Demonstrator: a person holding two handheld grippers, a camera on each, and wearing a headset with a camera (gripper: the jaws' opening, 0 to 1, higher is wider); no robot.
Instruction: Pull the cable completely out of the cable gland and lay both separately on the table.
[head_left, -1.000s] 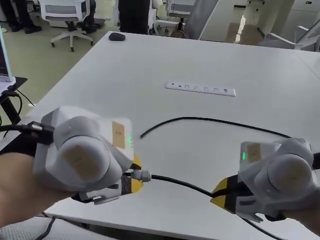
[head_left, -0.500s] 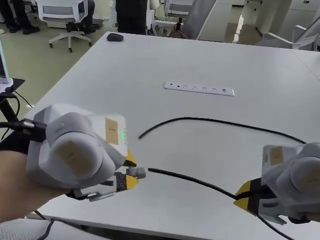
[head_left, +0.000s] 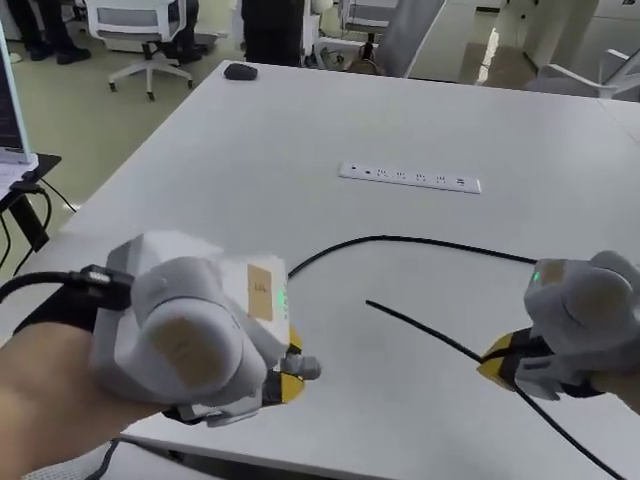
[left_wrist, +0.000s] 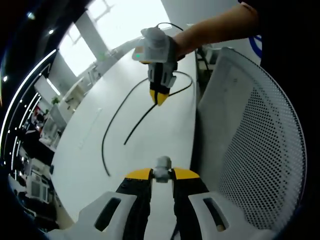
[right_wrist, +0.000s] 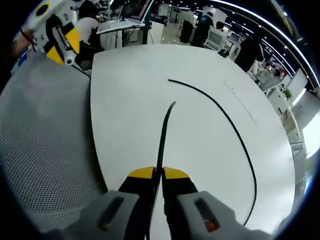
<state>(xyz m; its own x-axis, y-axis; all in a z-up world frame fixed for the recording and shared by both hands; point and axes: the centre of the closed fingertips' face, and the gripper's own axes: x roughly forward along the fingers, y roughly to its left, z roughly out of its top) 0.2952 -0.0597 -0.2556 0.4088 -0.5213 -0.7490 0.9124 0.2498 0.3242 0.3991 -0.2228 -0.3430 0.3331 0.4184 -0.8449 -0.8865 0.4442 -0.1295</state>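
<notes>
Left gripper (head_left: 287, 366) sits at the near edge of the white counter (head_left: 300, 150), jaws clamped tight on the small grey cable gland (head_left: 306, 369). The left gripper view has the gland (left_wrist: 162, 165) pinched right between the yellow tips. Gland and cable are parted, well apart from each other. Over on the other side, the right gripper (head_left: 492, 359) has its jaws closed on the black cable (head_left: 420, 329), whose free end reaches out ahead toward the left gripper. In the right gripper view that stretch of cable (right_wrist: 164, 135) runs straight up from the jaws to its tip, while the rest sweeps in a long arc across the counter. Whether the held end touches the surface is hard to tell. The gland is held up, not yet laid down. Farther back lies a white power strip (head_left: 410, 179), and a dark mouse (head_left: 238, 71) sits near the far edge.
</notes>
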